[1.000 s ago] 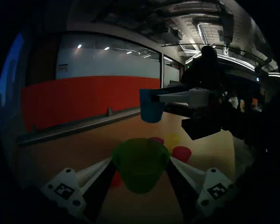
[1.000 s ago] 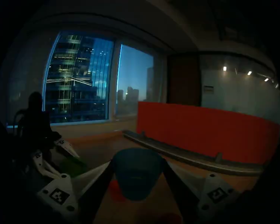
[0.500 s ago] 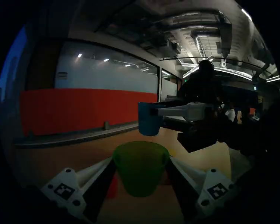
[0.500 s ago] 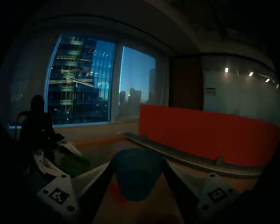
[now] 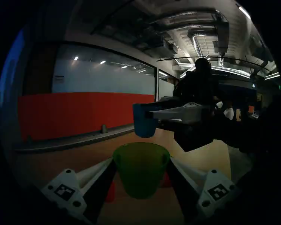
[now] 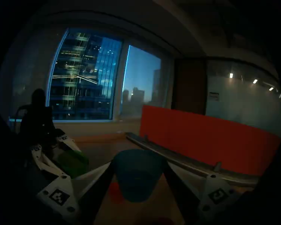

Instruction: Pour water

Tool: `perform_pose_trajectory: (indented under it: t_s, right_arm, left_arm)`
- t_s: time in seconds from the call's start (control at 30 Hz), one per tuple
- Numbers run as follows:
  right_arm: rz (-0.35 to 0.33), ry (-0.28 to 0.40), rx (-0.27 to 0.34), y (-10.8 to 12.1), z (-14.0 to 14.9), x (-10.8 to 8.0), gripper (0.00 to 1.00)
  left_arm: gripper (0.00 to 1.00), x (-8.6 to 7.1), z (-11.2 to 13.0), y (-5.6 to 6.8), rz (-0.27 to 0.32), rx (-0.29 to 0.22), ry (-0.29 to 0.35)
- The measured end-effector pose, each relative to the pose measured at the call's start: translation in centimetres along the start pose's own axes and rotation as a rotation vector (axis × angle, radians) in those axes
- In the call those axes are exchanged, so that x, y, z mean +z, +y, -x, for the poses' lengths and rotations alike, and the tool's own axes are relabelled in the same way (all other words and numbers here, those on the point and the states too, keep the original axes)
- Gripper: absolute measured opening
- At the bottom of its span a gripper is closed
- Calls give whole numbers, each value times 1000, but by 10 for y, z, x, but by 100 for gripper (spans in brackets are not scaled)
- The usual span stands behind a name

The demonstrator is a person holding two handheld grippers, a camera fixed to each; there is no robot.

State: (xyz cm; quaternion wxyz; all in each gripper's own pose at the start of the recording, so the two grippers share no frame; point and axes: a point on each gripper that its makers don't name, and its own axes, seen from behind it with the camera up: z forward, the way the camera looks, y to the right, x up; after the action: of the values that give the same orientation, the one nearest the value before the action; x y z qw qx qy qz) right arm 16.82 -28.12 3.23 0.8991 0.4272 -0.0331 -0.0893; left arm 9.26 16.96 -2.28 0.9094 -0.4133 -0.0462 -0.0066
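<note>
My left gripper [image 5: 141, 173] is shut on a green cup [image 5: 141, 168], held upright above the wooden table [image 5: 84, 150]. Beyond it in the left gripper view, a blue cup [image 5: 143, 120] hangs upright in the right gripper [image 5: 150, 114], a little higher than the green one. In the right gripper view, my right gripper [image 6: 138, 176] is shut on that blue cup [image 6: 137, 174]. At the lower left of that view, the left gripper [image 6: 60, 150] holds the green cup [image 6: 73, 163]. A person's dark outline stands behind each far gripper.
Red cups [image 5: 110, 192] stand on the table below the green cup, partly hidden; one red cup [image 6: 115, 191] shows beside the blue cup. An orange wall panel [image 5: 76, 110] with a rail runs along the table's far side. Large windows [image 6: 103, 82] show a dusk city.
Both grippers have risen and tilted up, so the table cups have dropped out of sight. In the left gripper view the blue cup has drifted left and closer above the green cup.
</note>
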Motion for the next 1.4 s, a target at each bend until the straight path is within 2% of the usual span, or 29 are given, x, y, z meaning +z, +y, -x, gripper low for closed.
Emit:
perform_pose_trajectory:
  t_s: [0.57,1.4]
  right_arm:
    - [-27,23,-139,6,-22,-4,93]
    - [-31,54,-435,13,-63,4,93]
  left_arm:
    - [87,7,2,13,37,12,-23]
    - [87,16,1,24,55,25,-30]
